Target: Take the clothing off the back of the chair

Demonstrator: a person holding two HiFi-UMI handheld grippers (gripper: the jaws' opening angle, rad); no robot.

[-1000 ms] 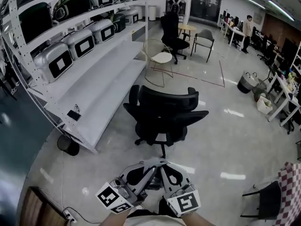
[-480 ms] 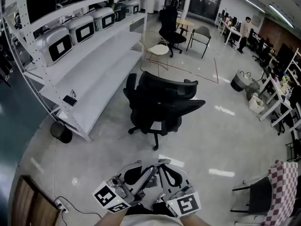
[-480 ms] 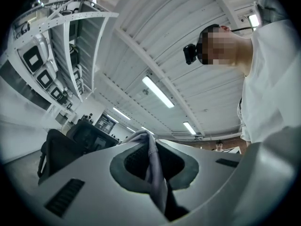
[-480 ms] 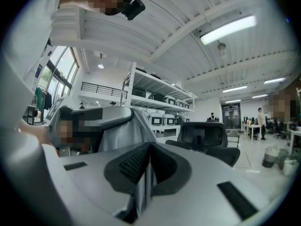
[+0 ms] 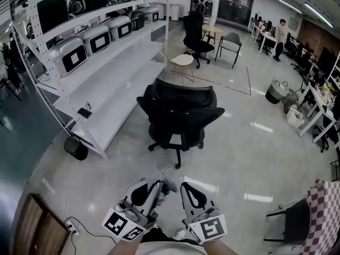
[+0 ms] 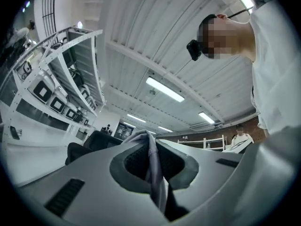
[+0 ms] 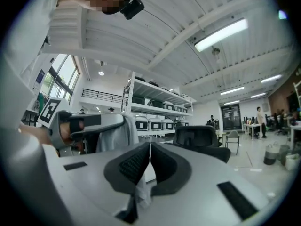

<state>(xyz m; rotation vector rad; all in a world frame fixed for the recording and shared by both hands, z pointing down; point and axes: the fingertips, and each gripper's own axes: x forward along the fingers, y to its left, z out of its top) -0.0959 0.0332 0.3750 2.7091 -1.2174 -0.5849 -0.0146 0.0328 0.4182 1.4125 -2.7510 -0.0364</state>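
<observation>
The black office chair stands in the middle of the floor, its back bare. Both grippers are low in the head view, close to my body and well short of the chair. My left gripper is shut on a fold of grey clothing; in the left gripper view the cloth is pinched between the pads. My right gripper is shut on a pale edge of the same clothing. The right gripper view also shows the left gripper with grey cloth draped from it, and the chair beyond.
White shelving with boxy appliances runs along the left. A black bin sits at its foot. A wire chair and more chairs stand behind. A chair with checkered cloth is at the lower right. A person stands far back.
The two grippers, tips together before, have drawn a little apart with the grey clothing between them. The chair now shows its back squarely and sits slightly higher in the head view.
</observation>
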